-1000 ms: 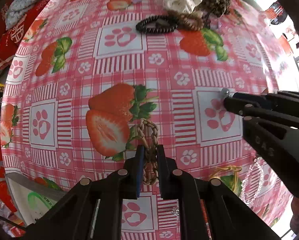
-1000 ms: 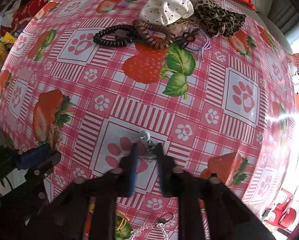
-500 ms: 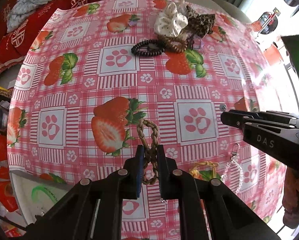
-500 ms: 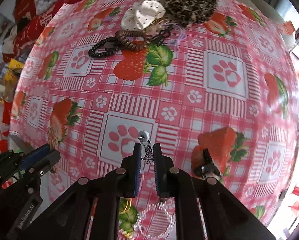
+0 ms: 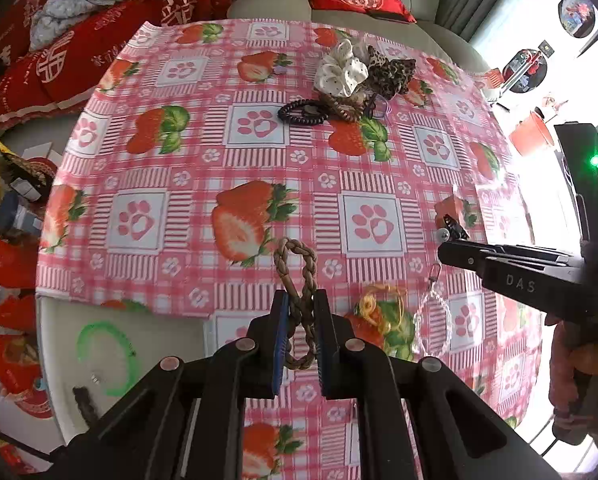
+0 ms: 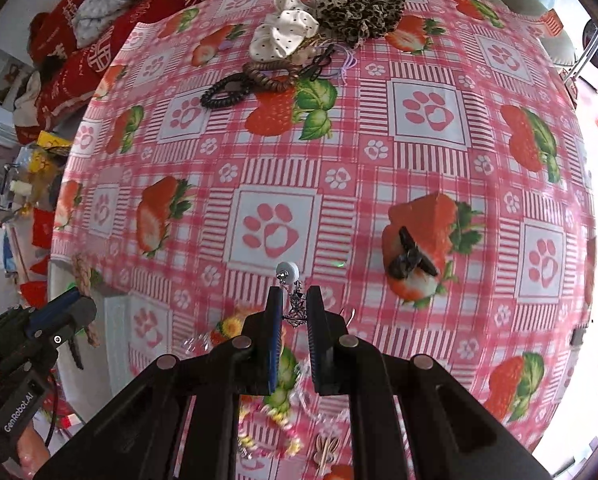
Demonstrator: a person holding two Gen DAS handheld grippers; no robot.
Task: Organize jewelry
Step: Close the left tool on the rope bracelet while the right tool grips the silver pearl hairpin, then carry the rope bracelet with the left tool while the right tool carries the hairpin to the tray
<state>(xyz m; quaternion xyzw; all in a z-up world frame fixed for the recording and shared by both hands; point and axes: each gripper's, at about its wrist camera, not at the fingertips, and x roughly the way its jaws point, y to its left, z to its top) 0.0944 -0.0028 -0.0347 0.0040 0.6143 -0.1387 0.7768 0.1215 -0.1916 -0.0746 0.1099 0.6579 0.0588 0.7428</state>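
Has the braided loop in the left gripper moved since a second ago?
Yes. The braided loop, clamped in the left gripper, has risen: the tablecloth looks smaller and farther, with its near edge now showing below.

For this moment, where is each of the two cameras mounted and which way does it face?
Left wrist: sits on the left gripper, looking steeply down at the pink strawberry-print tablecloth; its jaws pinch a tan braided cord bracelet; the right gripper and a hand show at right.
Right wrist: sits on the right gripper, also looking down; jaws pinch a small silver pearl-topped earring; the left gripper shows at lower left.
Shared: the tablecloth, the white dotted fabric scrunchie, the black spiral hair tie, both grippers.
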